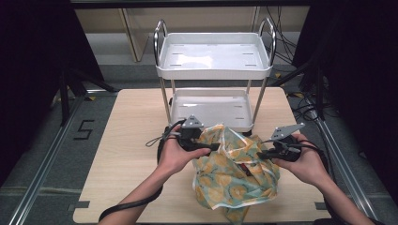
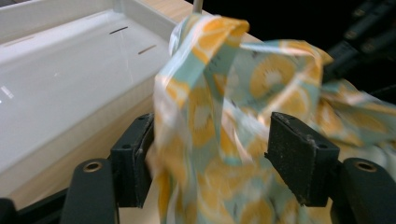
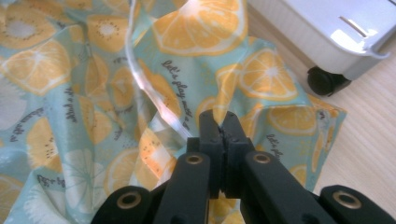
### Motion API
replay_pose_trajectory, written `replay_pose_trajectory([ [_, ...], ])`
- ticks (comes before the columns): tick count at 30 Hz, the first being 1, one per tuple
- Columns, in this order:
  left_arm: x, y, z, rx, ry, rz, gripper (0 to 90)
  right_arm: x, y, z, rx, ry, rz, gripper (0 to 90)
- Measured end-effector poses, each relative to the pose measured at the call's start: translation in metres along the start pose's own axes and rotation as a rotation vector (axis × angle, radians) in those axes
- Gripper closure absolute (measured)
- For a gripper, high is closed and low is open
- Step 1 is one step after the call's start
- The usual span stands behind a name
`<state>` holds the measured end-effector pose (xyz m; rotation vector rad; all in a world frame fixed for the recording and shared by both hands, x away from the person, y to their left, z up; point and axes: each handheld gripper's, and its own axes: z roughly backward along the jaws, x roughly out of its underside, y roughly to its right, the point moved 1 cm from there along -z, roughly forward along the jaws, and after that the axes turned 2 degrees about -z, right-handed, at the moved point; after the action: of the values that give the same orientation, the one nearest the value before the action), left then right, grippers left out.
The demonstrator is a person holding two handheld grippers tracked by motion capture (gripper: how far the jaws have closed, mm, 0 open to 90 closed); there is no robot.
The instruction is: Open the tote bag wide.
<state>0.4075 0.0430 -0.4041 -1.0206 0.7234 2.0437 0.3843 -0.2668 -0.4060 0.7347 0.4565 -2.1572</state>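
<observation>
A crumpled bag (image 1: 234, 173) with orange and lemon pictures on it lies on the wooden table (image 1: 126, 154), near the front edge and a bit toward the right side. It looks thin and crinkly. Behind it, at the back of the table, stands a small white cart (image 1: 213, 61) with two trays.

The left gripper (image 1: 206, 146) is at the left top part of the bag. In the left gripper view its jaws stand wide apart, and a fold of the bag sits between them. The pads do not press it, so the bag is loose there. The right gripper (image 1: 260, 153) is at the right top part of the bag. In the right gripper view its jaws are squeezed tight together, and they pinch a thin bit of the bag's edge.

The job looks like opening up or spreading the bag. To do it well, the right gripper should keep its pinch firm, because the thin stuff may slip out. The left gripper should find one edge, not a thick bunch, and close on it gently. Then both hands can pull apart slowly. Pulling hard or fast could tear the bag or drag it off the table's front edge.
</observation>
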Motion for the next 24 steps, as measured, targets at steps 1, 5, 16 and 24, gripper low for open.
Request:
replay_pose_trajectory([
  [1, 0.003, 0.000, 0.007, -0.006, -0.012, -0.010, 33.9, 0.000, 0.001, 0.000, 0.015, 0.000, 0.006, 90.0],
  [5, 0.025, -0.001, 0.030, 0.001, -0.060, 0.066, 32.9, 0.000, 0.004, 0.002, 0.025, 0.007, -0.012, 90.0],
  [16, 0.072, -0.009, 0.003, 0.196, -0.163, 0.263, 70.0, -0.005, 0.016, -0.006, 0.095, 0.041, -0.046, 90.0],
  [24, 0.067, -0.002, -0.019, 0.136, -0.173, 0.164, 88.6, 0.018, 0.047, -0.008, 0.233, -0.008, -0.126, 90.0],
])
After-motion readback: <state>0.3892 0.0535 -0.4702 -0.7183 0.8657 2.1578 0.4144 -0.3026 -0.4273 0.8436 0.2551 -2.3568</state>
